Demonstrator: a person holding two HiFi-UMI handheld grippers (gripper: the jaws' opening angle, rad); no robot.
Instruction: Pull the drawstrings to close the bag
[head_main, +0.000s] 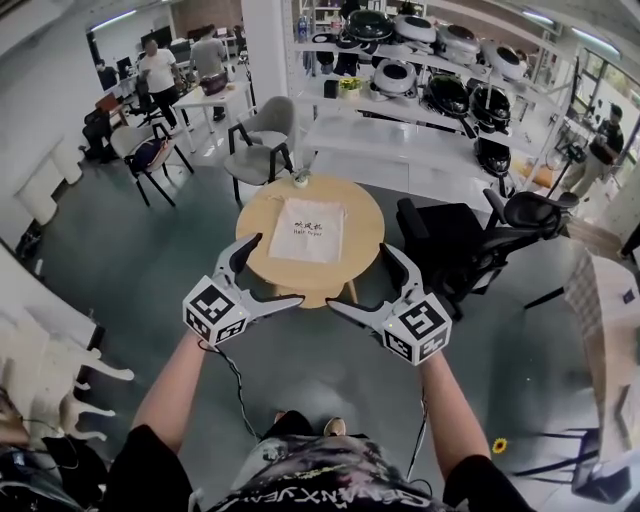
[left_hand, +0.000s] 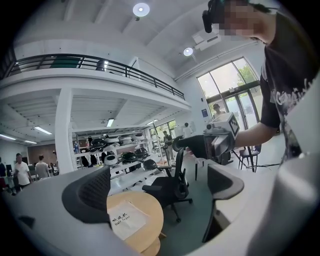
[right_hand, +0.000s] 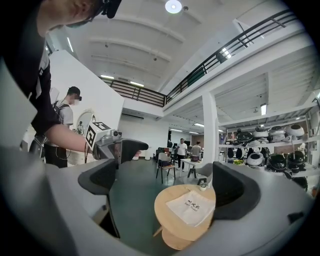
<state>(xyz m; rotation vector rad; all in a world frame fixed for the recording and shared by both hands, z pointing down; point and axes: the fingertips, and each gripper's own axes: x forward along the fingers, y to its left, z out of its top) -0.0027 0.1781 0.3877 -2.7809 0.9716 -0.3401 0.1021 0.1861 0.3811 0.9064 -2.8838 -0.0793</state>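
Flat cloth bag (head_main: 306, 230), rnd wood table (head_main: 258, 222)

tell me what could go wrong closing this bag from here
The left gripper and right gripper are open and short of the bag. I cannot make out its drawstrings, so the jaws may pinch cloth instead.
The bag lies loose on the table; uneven pulling could drag it into the plant pot.
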